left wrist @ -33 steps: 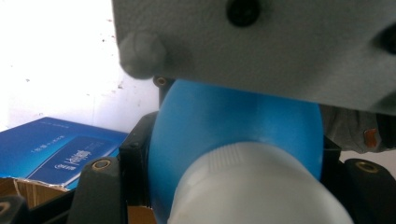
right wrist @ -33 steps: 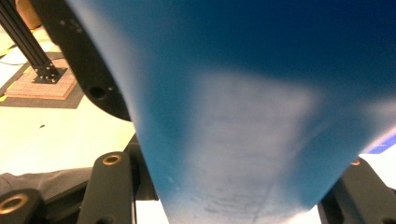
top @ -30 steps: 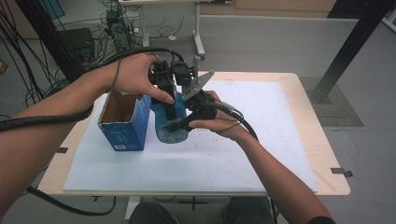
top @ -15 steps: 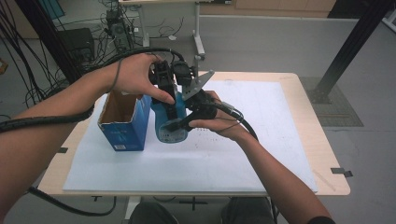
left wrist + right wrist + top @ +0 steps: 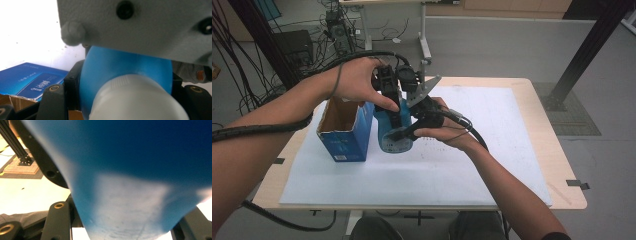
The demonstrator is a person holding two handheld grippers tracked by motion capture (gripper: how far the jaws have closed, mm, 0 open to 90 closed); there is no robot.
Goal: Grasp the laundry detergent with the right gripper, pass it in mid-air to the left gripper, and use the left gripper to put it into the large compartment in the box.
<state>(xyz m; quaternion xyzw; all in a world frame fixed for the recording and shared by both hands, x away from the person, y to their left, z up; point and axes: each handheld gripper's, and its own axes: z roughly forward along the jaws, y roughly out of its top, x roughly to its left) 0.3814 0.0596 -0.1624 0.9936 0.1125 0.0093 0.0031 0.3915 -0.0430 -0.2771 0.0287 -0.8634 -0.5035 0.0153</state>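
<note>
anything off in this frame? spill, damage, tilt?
No spill or damage visible. The blue bottle stands roughly upright on the white sheet beside the open blue box, with both the left gripper and right gripper on it.

One blue bottle is counted, caught between two grippers: the left gripper above it, the right gripper at its side. One open blue box is seen just beside them.
</note>
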